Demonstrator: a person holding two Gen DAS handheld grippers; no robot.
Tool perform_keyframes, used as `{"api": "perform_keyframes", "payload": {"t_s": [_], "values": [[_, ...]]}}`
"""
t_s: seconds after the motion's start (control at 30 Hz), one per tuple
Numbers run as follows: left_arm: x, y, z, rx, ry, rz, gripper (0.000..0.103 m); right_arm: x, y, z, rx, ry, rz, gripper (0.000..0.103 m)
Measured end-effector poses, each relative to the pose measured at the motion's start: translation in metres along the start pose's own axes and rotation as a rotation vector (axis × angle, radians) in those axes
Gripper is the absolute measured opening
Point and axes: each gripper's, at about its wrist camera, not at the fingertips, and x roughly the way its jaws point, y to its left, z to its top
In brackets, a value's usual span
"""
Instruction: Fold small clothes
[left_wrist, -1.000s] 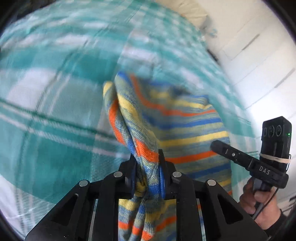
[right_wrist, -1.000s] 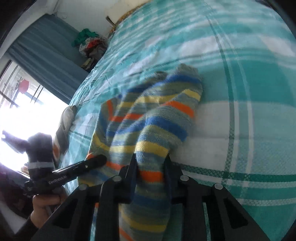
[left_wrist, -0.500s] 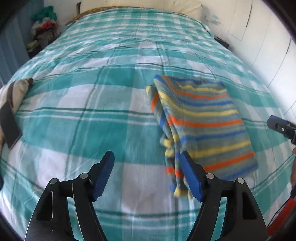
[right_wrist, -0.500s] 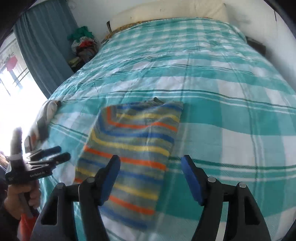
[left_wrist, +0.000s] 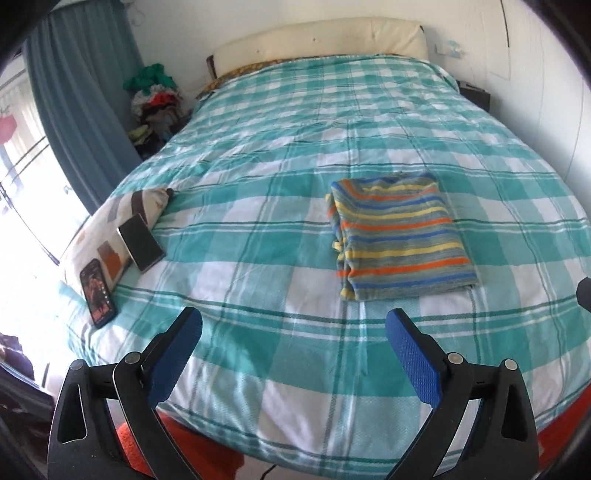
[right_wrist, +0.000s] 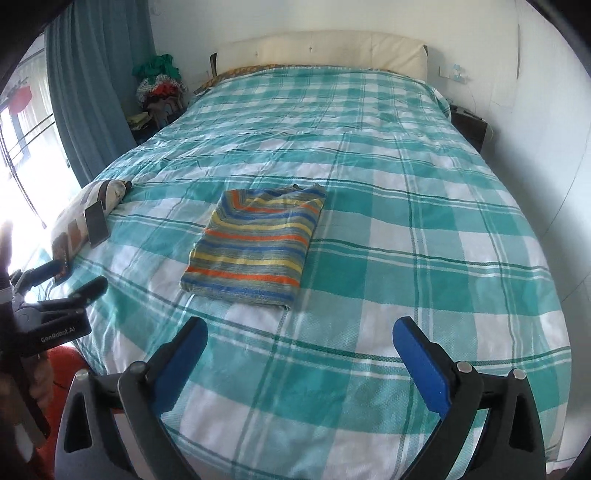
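OK, both tongs empty rn. Our left gripper (left_wrist: 293, 325) has its blue pads spread wide, nothing between them, hovering over the near edge of the bed (left_wrist: 258, 295). Our right gripper (right_wrist: 300, 334) is the same: jaws wide apart, gripping nothing.

The striped garment (left_wrist: 399, 236) lies flat on the checked bedspread, folded into a tidy rectangle, a bit right of centre in the left cam, a bit left of centre (right_wrist: 258, 243) in the right cam. It's apart from both grippers, no contact. The stacked layer edges show along its left side, w/ the smoother side on the right.

Handling-wise, we reckon it's light, soft knit, floppy, no stiffness, not fragile. Probably grippy enough for the pads, but the layers could slide apart if we pinch only the top one. If another fold is wanted, we'd take the two near corners, all layers at once, and lift evenly. Looks pretty much done to us tho.

Off to the left: a patterned pillow (left_wrist: 110, 221) w/ two phones (left_wrist: 142, 242) on and beside it, well clear of the garment.
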Motion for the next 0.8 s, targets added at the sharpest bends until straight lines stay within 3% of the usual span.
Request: {"api": "perform_keyframes", "payload": {"t_s": [0.3,0.57,0.7,0.8], "values": [[-0.024,-0.008,-0.008,-0.011,0.071,-0.086,0.100,-0.025,0.024,-0.009,-0.079,0.000,-0.041,0.100],[-0.036,-0.016,-0.013,0.053,0.034,-0.014,0.100,-0.038,0.036,-0.007,-0.101,0.001,-0.081,0.102],[-0.041,-0.006,-0.012,0.006,0.046,-0.120,0.102,-0.039,0.045,-0.006,-0.106,0.015,-0.089,0.102],[-0.045,-0.003,-0.011,-0.016,0.043,-0.120,0.102,-0.039,0.050,-0.005,-0.102,0.028,-0.062,0.102]]}}
